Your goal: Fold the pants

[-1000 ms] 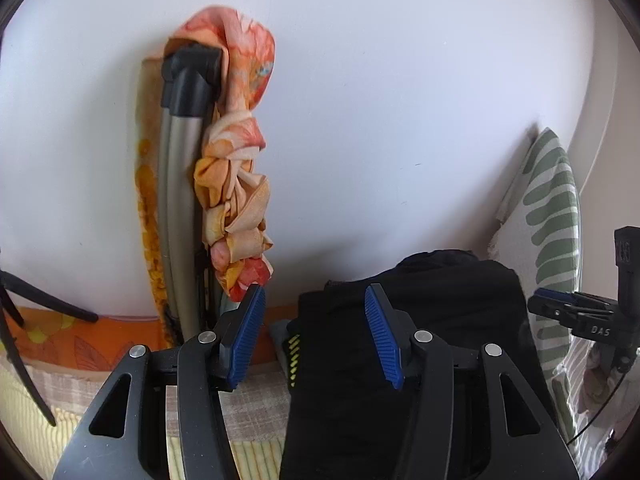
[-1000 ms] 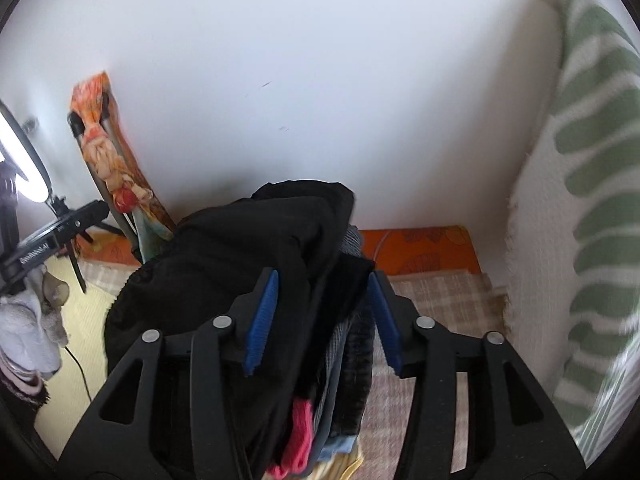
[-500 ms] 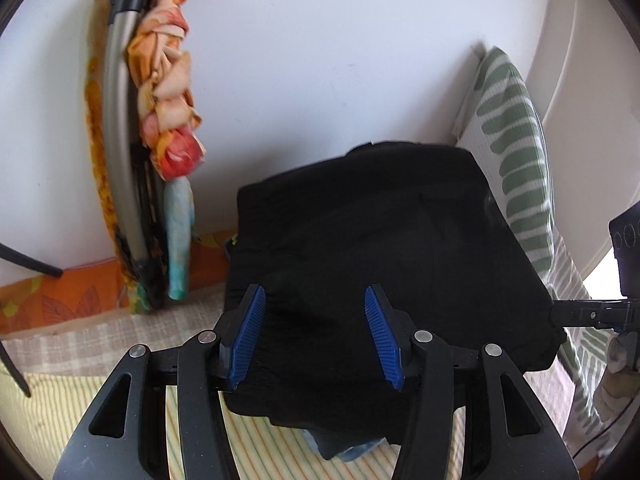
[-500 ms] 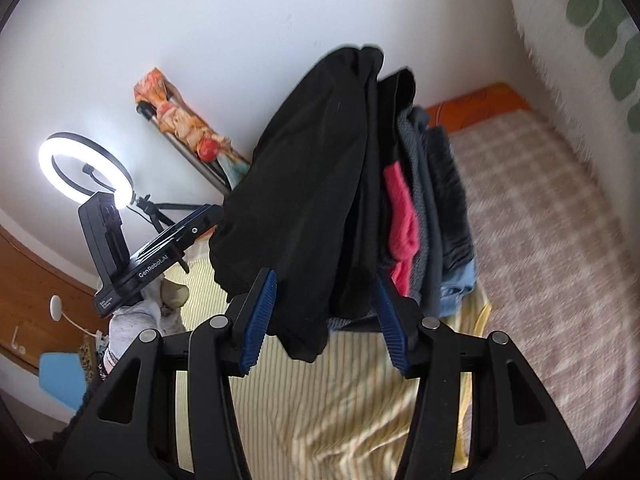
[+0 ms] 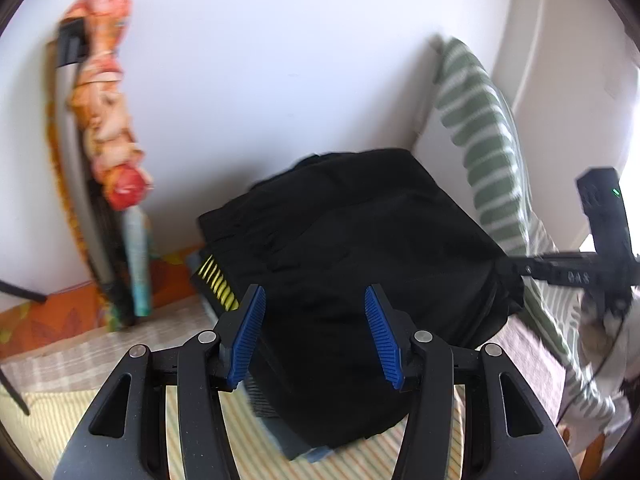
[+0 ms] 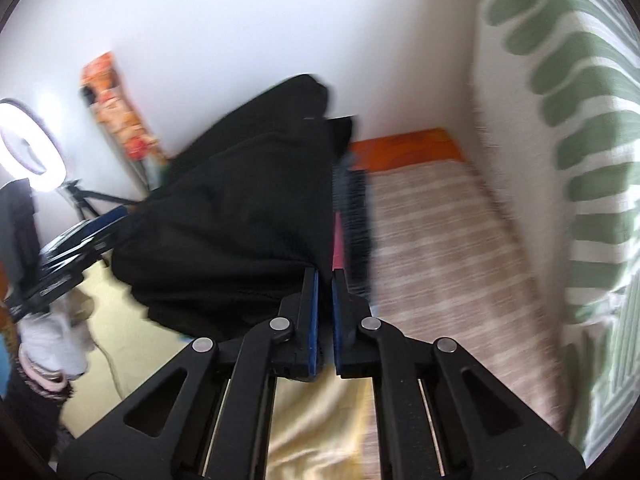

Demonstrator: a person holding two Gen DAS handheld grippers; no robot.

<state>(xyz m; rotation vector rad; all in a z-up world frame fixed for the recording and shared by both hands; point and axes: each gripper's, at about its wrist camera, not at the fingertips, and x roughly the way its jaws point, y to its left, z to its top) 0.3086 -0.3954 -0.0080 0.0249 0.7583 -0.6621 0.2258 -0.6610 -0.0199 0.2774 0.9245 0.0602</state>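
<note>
Fingers of the left gripper are spread wide, blue pads facing each other with black pants filling the gap behind them; whether the pads touch the cloth I cannot tell. Fingers of the right gripper are pressed nearly together, only a thin slit between the pads, their tips at the lower edge of the pants; whether any cloth is caught between them I cannot tell.

In the left view the pants lie folded on top of a clothes stack, a yellow-striped layer peeking out at 9 o'clock of the pile. A floral bundle leans on the wall at 10 o'clock, a green-striped pillow stands at 2 o'clock, and a black phone mount juts in at 3 o'clock, just beside the pile's edge.

In the right view a pink garment and dark folded pieces show at the stack's side, straight ahead of the tips. A ring light glows at 9 o'clock, the pillow fills 2 o'clock, and a checked bedspread lies between them.
</note>
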